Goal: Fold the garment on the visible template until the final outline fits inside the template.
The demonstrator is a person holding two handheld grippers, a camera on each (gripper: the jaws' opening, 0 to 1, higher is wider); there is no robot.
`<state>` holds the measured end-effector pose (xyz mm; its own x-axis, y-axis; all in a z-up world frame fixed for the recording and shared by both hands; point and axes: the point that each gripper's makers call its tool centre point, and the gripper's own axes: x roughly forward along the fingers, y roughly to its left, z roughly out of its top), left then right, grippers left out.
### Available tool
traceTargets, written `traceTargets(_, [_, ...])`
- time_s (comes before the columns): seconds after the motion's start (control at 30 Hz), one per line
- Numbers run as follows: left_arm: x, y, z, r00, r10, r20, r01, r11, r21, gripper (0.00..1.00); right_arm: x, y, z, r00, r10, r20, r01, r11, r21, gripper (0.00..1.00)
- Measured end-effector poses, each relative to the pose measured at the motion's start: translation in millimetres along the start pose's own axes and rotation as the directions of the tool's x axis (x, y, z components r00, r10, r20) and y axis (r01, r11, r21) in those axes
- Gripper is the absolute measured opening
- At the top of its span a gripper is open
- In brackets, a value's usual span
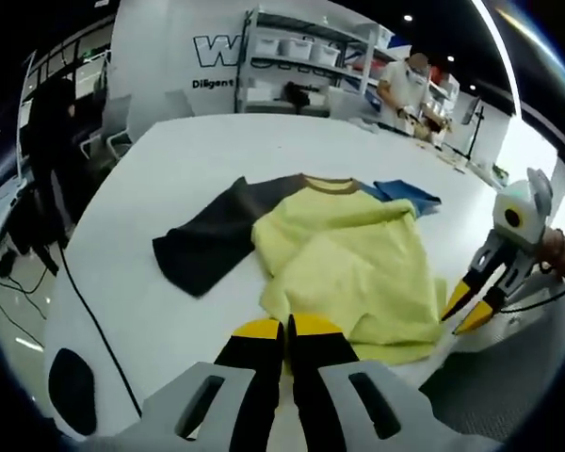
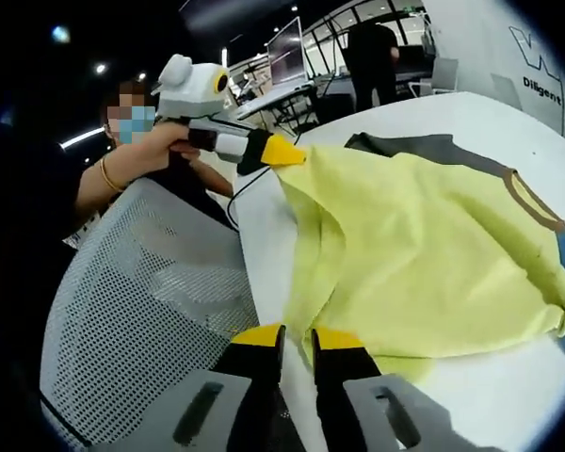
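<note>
**Yellow garment bunched on the tabletop, one corner pinched**

The left gripper view takes in the whole garment (image 1: pixel 344 259) on the white tabletop (image 1: pixel 198 151): yellow body, dark sleeve (image 1: pixel 207 245), blue sleeve (image 1: pixel 407 194). The right gripper (image 1: pixel 473 307) hovers beside its edge, fingers slightly parted, empty.

The right gripper view shows the left gripper (image 2: pixel 284 151) with fingers closed on a corner of the yellow fabric, and a white mesh chair (image 2: pixel 151 292) beside the tabletop.

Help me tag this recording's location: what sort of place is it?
Probably an open-plan lab or office: a large white table, metal shelving with white bins, and a white mesh chair.
</note>
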<state>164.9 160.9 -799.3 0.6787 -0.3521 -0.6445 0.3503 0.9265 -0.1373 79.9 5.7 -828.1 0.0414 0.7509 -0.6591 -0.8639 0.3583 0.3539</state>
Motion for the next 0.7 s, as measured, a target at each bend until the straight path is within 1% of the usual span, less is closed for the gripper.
traceTargets(0.03, [0, 0.2, -0.3, 1.000, 0.001, 0.000, -0.001, 1.000, 0.000, 0.00, -1, 0, 1.6, 1.000, -0.003, 0.009, 0.003, 1.000, 0.005, 0.19])
traceTargets(0.13, [1, 1.9, -3.3, 1.000, 0.009, -0.010, -0.009, 1.000, 0.002, 0.00, -12, -3, 9.1, 0.999, -0.015, 0.052, 0.013, 0.999, 0.033, 0.19])
traceTargets(0.17, [1, 2.2, -4.3, 1.000, 0.011, -0.015, -0.011, 1.000, 0.003, 0.00, -16, -7, 11.9, 0.997, -0.025, 0.079, 0.022, 0.999, 0.043, 0.20])
traceTargets(0.2, [1, 2.5, -4.8, 1.000, 0.013, -0.018, -0.013, 1.000, 0.006, 0.00, -19, -10, 12.1, 0.995, -0.038, 0.090, 0.033, 0.998, 0.055, 0.22])
traceTargets(0.27, [1, 3.0, -4.7, 1.000, 0.019, -0.019, -0.019, 1.000, 0.008, 0.00, -25, -19, 9.7, 0.992, -0.077, 0.096, 0.068, 0.994, 0.087, 0.28])
traceTargets(0.3, [1, 3.0, -4.2, 1.000, 0.020, -0.018, -0.020, 1.000, 0.008, 0.00, -29, -28, 7.4, 0.988, -0.121, 0.096, 0.111, 0.988, 0.104, 0.29])
traceTargets(0.33, [2, 2.7, -3.8, 1.000, 0.019, -0.016, -0.019, 1.000, 0.008, 0.00, -32, -34, 5.6, 0.985, -0.144, 0.098, 0.133, 0.985, 0.113, 0.31])
traceTargets(0.4, [2, 1.3, -3.0, 1.000, 0.014, -0.011, -0.014, 1.000, 0.008, 0.00, -36, -45, -1.1, 0.978, -0.190, 0.088, 0.174, 0.971, 0.165, 0.31])
traceTargets(0.43, [1, 0.4, -2.2, 1.000, 0.011, -0.006, -0.011, 1.000, 0.010, 0.00, -37, -50, -5.0, 0.974, -0.214, 0.072, 0.198, 0.963, 0.185, 0.31])
traceTargets(0.47, [1, -0.2, -2.2, 1.000, 0.008, -0.005, -0.008, 1.000, 0.007, 0.01, -39, -56, -12.7, 0.970, -0.242, 0.029, 0.233, 0.955, 0.184, 0.31])
traceTargets(0.5, [1, -0.3, -2.5, 1.000, 0.008, -0.006, -0.008, 1.000, 0.006, 0.01, -40, -61, -16.4, 0.964, -0.264, 0.009, 0.258, 0.947, 0.190, 0.31])
traceTargets(0.53, [1, -0.2, -3.0, 1.000, 0.008, -0.007, -0.008, 1.000, 0.007, 0.01, -40, -63, -20.5, 0.961, -0.276, -0.015, 0.274, 0.943, 0.188, 0.31])
traceTargets(0.57, [1, -0.2, -3.1, 1.000, 0.008, -0.007, -0.008, 1.000, 0.006, 0.01, -39, -63, -19.9, 0.961, -0.275, -0.011, 0.272, 0.944, 0.185, 0.30])
traceTargets(0.6, [1, 0.0, -3.4, 1.000, 0.007, -0.007, -0.007, 1.000, 0.004, 0.01, -38, -66, -23.3, 0.958, -0.286, -0.027, 0.285, 0.936, 0.209, 0.29])
traceTargets(0.63, [1, 0.1, -3.4, 1.000, 0.007, -0.008, -0.007, 1.000, 0.003, 0.01, -38, -66, -23.7, 0.958, -0.286, -0.028, 0.286, 0.935, 0.212, 0.29])
traceTargets(0.7, [1, 0.2, -4.0, 1.000, 0.007, -0.011, -0.007, 1.000, 0.003, 0.01, -34, -69, -27.8, 0.956, -0.289, -0.053, 0.294, 0.928, 0.231, 0.27])
